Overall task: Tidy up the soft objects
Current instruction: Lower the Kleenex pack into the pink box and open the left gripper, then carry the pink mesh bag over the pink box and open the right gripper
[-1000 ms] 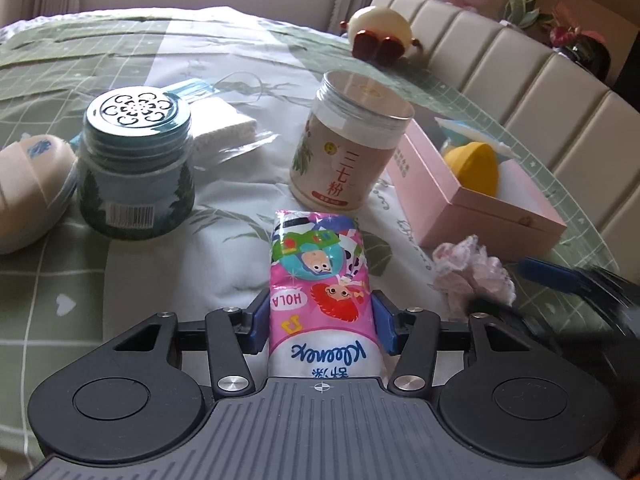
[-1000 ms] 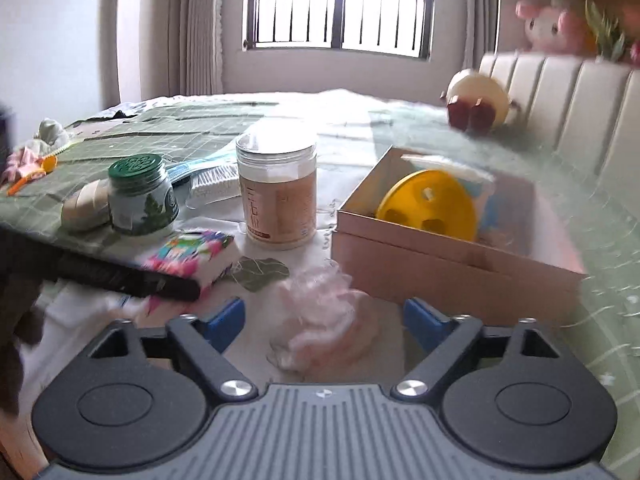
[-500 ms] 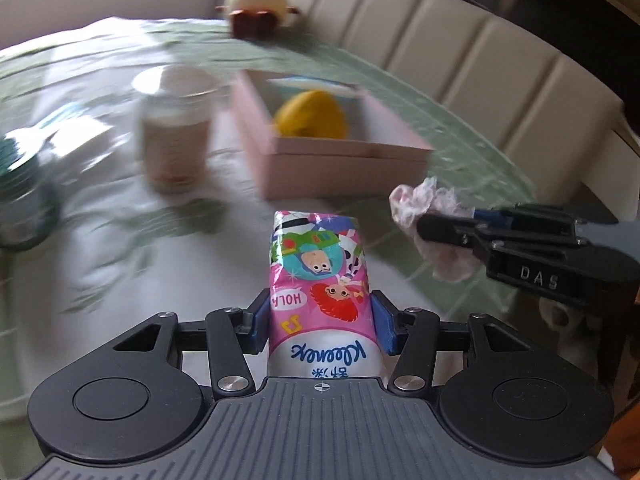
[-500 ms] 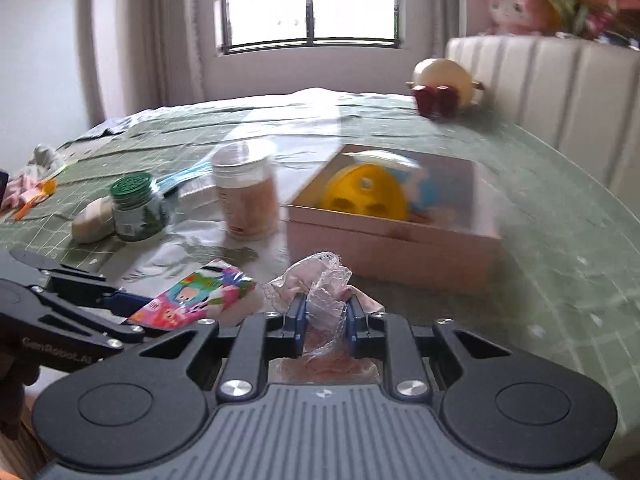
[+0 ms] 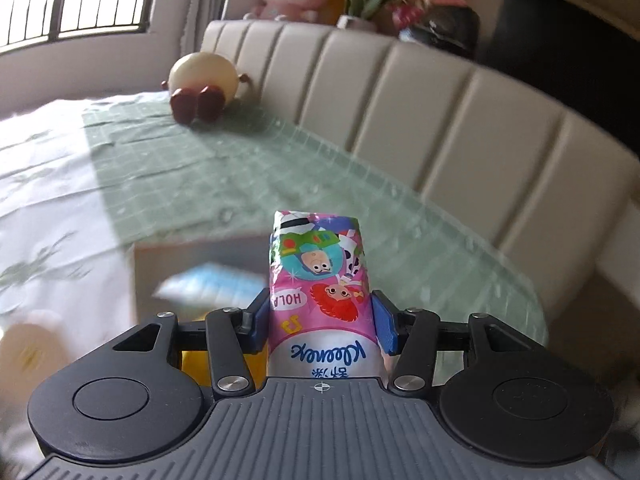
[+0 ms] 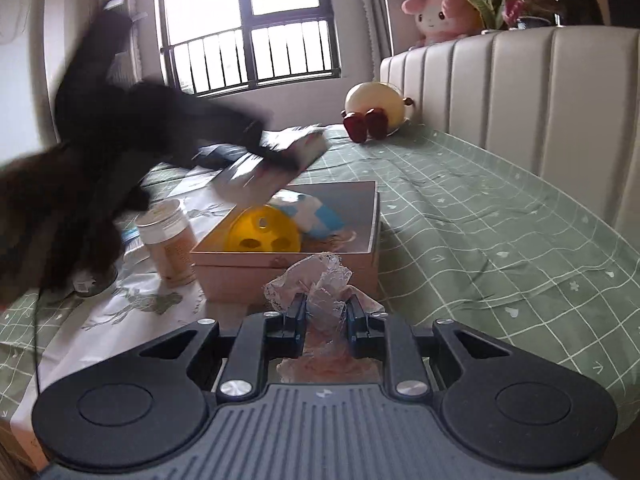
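**Both grippers loaded, tissue pack over the box**

Left gripper (image 5: 322, 322) clamped on the Kleenex tissue pack (image 5: 320, 280) across its width; the pack's long axis runs straight out along the fingers, free end pointing away from the camera, logo end at the palm. Pack is up off the table, above the pink box (image 6: 280, 270).

Right gripper (image 6: 325, 316): jaws have just closed, now pinched on a lace scrunchie (image 6: 316, 284), which bunches up above the pads. It sits just in front of the box's near wall.

Box is open: yellow perforated ball (image 6: 264, 234) inside, plus a blue-and-white item (image 6: 316, 214), too blurred to name.

Around: cream-labelled jar (image 6: 170, 240) just left of the box, round plush toy (image 6: 376, 110) at the far table edge, pink bunny plush (image 6: 438, 16) on the ledge behind the sofa (image 6: 532, 92). From the right wrist view, the left gripper and arm are a dark blur over the box's left side.
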The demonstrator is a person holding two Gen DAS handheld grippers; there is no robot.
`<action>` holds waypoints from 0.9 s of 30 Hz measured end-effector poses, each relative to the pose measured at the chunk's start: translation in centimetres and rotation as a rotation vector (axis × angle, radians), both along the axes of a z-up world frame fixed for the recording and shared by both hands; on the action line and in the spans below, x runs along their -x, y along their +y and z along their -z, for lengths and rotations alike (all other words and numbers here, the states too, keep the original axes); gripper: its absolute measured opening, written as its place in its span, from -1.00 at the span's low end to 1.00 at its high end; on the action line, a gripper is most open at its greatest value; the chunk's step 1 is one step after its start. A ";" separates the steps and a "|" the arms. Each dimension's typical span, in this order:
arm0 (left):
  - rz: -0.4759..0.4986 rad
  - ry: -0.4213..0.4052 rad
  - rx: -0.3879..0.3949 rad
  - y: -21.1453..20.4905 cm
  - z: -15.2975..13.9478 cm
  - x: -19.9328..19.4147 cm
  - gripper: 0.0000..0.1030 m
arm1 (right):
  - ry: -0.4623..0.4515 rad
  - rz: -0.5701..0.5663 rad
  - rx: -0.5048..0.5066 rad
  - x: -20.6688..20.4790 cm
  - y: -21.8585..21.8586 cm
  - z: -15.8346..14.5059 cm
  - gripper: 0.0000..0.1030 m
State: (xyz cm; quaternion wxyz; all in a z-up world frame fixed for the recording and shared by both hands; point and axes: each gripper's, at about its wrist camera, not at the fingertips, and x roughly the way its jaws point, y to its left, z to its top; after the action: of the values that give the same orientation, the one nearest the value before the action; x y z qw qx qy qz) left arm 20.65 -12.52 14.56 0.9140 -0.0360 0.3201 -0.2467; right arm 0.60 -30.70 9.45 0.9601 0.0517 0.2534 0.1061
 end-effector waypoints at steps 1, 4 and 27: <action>-0.005 0.013 0.017 -0.7 0.2 -1.8 0.12 | 0.002 0.001 -0.007 -0.1 -0.2 0.2 -0.63; -0.038 0.086 -0.018 -2.6 2.4 -5.7 0.13 | 0.006 0.001 -0.012 -0.1 -0.6 0.7 -0.63; -0.050 0.006 0.028 1.7 2.1 -1.1 -0.23 | 0.084 -0.017 0.030 -2.5 0.0 -0.2 -0.63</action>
State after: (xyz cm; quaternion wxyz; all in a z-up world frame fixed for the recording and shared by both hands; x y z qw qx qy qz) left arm 21.71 -10.77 12.42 0.9183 -0.0573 0.3185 -0.2281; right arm 3.10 -30.73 9.62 0.9483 0.0396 0.2957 0.1085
